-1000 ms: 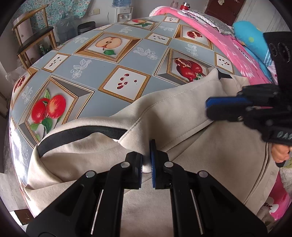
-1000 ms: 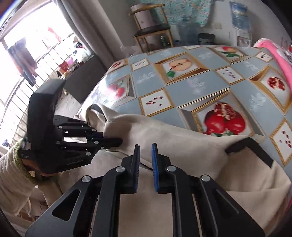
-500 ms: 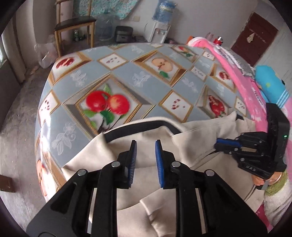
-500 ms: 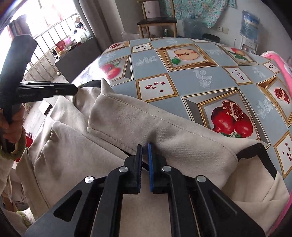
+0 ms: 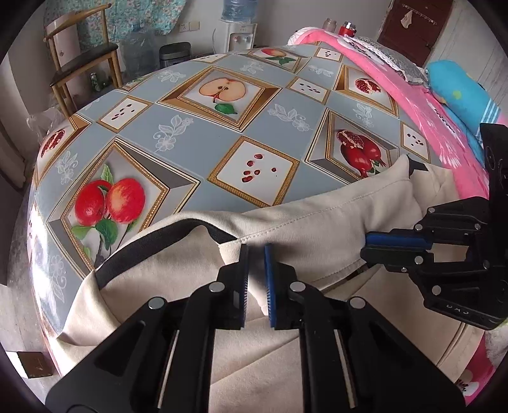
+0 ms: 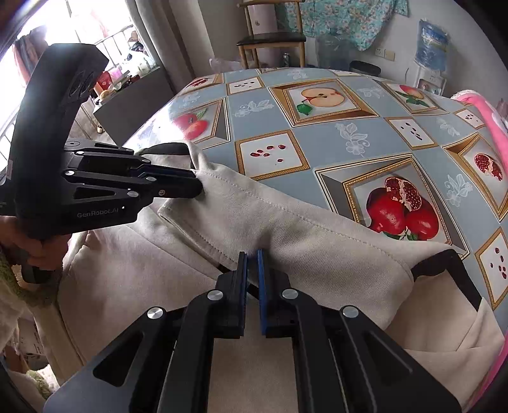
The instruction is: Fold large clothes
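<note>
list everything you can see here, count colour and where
garment: 1, cream with black trim, spread over the near edge of the table, a folded band across it
tablecloth: 1, grey-blue with fruit pictures, covers the table
blanket: 1, pink, along the table's right side in the left wrist view
cushion: 1, blue, beyond the pink blanket
chair: 1, wooden with dark seat, by the far wall
water dispenser: 1, white with blue bottle, far wall
bin: 1, dark, beside the dispenser
left hand-held gripper: 1, black with blue pad, jaws closing on the band's left end
right hand-held gripper: 1, black with blue pad, shut on the band's lower edge
hand: 1, holds the left hand-held gripper's handle
</note>
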{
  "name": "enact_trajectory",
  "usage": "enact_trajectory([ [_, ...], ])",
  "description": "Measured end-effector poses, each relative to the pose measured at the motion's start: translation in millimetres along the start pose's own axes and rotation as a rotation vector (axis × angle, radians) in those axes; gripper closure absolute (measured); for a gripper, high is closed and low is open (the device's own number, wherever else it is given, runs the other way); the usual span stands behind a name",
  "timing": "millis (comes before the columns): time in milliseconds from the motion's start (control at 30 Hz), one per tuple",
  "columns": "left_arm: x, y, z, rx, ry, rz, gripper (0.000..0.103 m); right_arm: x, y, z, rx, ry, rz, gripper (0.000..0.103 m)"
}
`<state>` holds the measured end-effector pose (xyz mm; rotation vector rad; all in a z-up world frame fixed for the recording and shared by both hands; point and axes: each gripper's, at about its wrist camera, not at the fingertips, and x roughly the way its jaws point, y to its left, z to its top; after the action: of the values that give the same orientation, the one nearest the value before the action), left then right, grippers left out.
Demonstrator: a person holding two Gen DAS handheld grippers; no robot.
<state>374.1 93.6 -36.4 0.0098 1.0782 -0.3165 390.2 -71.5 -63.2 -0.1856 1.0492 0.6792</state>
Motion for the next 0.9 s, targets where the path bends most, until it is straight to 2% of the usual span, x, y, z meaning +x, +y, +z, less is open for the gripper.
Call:
enact_trajectory([
  [100, -19, -1, -4, 0.001, -0.028, -0.096, 0.092, 0, 0, -1, -0.002, -0.004, 0.005, 0.097],
  [167, -25, -11, -9, 0.039, -0.026, -0.147, 0.092, 0, 0, -1, -0.003, -0.005, 0.006, 0.097],
  [233, -16, -22, -15, 0.085, 0.025, -0.13, 0.092, -1, 0, -1, -0.004, -0.004, 0.007, 0.097],
  [300, 2, -26, -21, 0.113, 0.096, -0.049, 0.096, -1, 0, -1, -0.005, -0.004, 0.005, 0.097],
  [333, 1, -25, -20, 0.102, 0.077, -0.046, 0.1, -1, 0, -1, -0.007, -0.004, 0.003, 0.097],
  [433, -4, -14, -14, 0.018, 0.087, -0.093, 0.1, 0, 0, -2, -0.01, -0.007, 0.001, 0.097],
  [533, -21, -22, -11, 0.052, 0.01, -0.128, 0.1, 0, 0, -2, -0.012, -0.009, 0.002, 0.097],
  [633, -19, -32, -5, 0.057, -0.008, -0.18, 0.1, 0, 0, -2, -0.02, -0.004, 0.001, 0.097],
  [733, 13, -42, -5, 0.059, 0.084, -0.09, 0.1, -3, 1, -1, -0.053, 0.016, -0.014, 0.098],
  [800, 14, -42, -6, 0.045, 0.062, -0.101, 0.1, -9, -10, -6, -0.071, 0.026, -0.116, 0.098],
  [900, 14, -36, -10, 0.011, 0.062, -0.129, 0.1, -17, -53, -17, 0.003, 0.04, -0.165, 0.098],
])
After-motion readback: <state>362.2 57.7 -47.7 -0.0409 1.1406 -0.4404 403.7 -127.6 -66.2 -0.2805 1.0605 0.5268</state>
